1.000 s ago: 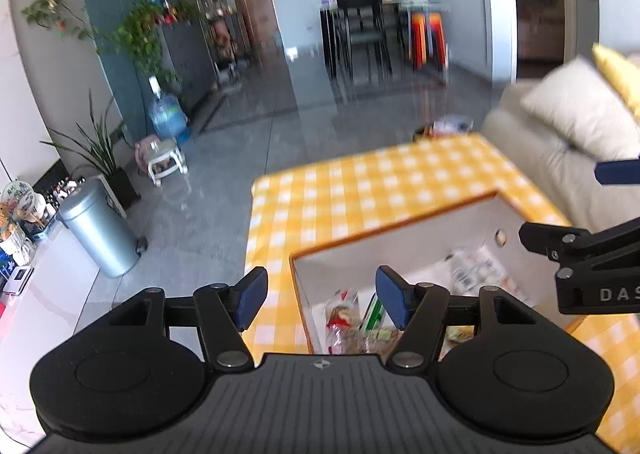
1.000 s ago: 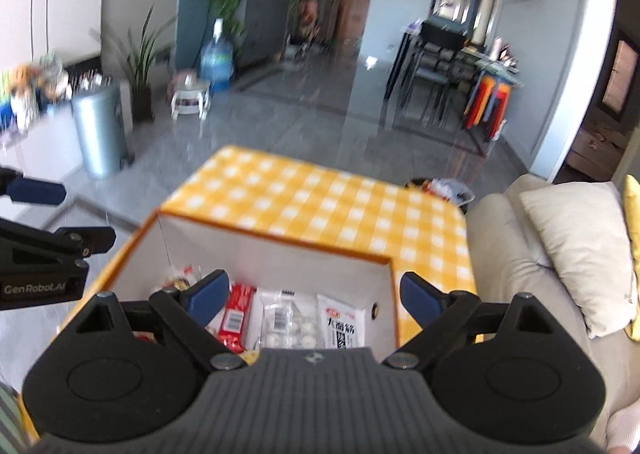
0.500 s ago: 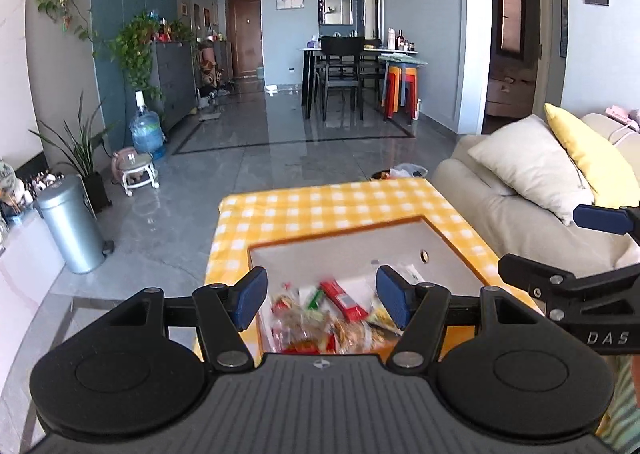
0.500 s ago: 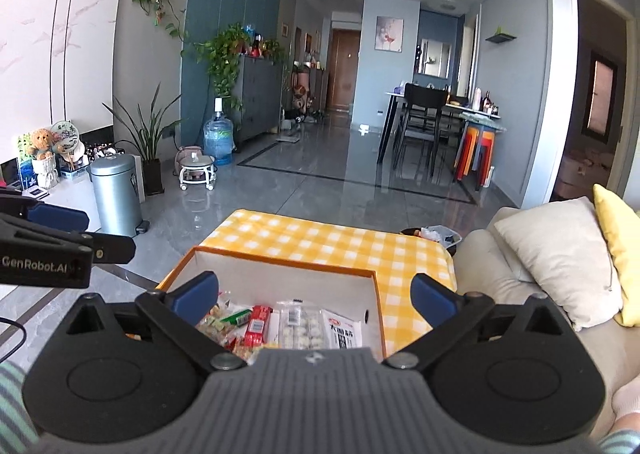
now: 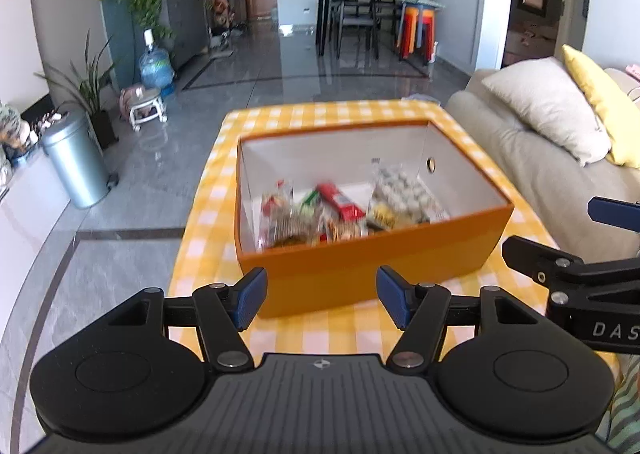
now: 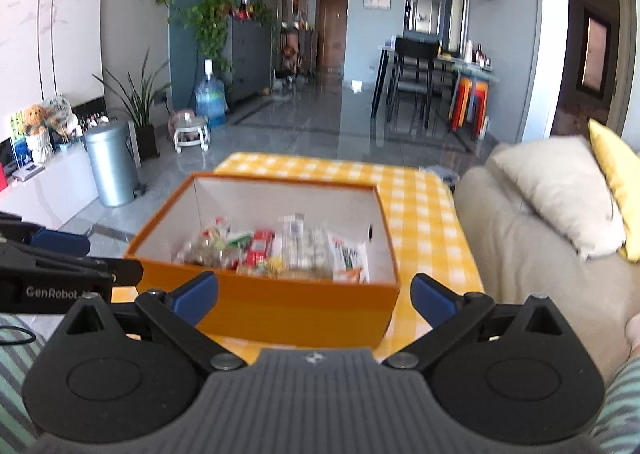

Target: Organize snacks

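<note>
Left gripper [image 5: 320, 296]: jaws apart, holding nothing, short of the box's near wall.
Right gripper [image 6: 314, 296]: jaws spread wide, nothing between them.
Snacks [image 5: 340, 212]: piled inside the orange box [image 5: 360, 266], beyond both grippers.
Box: on the checked tablecloth [image 5: 332, 112].

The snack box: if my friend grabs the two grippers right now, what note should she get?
Left gripper: open, holding nothing, on the near side of the orange box.
Right gripper: open wider, holding nothing, also on the near side of the box.
The box sits on the yellow checked tablecloth.
The snacks lie in a loose pile inside the box; a red packet lies on top.
Done: all the snacks in view are in the box.
Left: possibly tidying the pile. No lid is in view.
</note>
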{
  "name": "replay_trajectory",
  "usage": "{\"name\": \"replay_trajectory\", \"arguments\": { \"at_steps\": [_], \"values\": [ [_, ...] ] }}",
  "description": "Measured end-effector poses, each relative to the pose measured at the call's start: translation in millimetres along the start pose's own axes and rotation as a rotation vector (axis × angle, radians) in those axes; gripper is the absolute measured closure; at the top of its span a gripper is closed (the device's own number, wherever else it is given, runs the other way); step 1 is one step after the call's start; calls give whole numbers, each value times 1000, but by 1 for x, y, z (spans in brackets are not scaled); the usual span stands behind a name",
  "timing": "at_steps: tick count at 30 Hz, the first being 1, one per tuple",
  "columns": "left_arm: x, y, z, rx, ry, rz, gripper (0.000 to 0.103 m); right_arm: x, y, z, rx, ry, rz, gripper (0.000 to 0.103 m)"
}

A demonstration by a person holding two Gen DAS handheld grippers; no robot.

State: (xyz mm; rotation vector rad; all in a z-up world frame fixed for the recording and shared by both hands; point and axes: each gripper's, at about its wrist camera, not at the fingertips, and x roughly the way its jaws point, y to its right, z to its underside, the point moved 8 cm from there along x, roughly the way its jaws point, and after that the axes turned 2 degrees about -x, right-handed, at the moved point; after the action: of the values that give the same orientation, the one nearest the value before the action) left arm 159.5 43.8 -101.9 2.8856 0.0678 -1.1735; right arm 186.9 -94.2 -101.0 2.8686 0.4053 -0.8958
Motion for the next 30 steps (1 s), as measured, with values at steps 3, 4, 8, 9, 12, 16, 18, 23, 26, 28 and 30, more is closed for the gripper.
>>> {"name": "replay_trajectory", "arguments": {
  "at_steps": [3, 4, 8, 9, 12, 16, 18, 23, 26, 28, 30],
  "values": [
    [3, 2, 7, 6, -11, -11, 29, 6, 0, 11, 3, -27, -5, 4],
    [3, 3, 8, 7, -10, -16, 29, 8, 0, 13, 3, -34, -6, 4],
    [4, 3, 7, 2, -3, -25, 29, 10, -2, 16, 0, -43, -15, 4],
    [4, 3, 6, 1, -2, -27, 29, 10, -2, 16, -1, -41, -15, 4],
    [2, 2, 5, -4, 4, -29, 29, 9, -1, 14, 0, -34, -13, 4],
    [2, 2, 2, -8, 7, -30, 29, 10, 0, 12, 10, -36, -14, 4],
    [1, 2, 3, -9, 7, -30, 29, 10, 1, 12, 9, -40, -12, 4],
    [1, 2, 3, -7, 7, -29, 29, 10, 0, 12, 6, -40, -10, 4],
    [1, 2, 3, -8, 6, -30, 29, 9, 0, 11, 5, -36, -9, 4],
    [1, 2, 3, -11, 6, -29, 29, 9, 1, 11, 5, -36, -8, 4],
    [1, 1, 3, -14, 4, -29, 29, 9, 1, 11, 6, -36, -9, 4]
  ]
}}
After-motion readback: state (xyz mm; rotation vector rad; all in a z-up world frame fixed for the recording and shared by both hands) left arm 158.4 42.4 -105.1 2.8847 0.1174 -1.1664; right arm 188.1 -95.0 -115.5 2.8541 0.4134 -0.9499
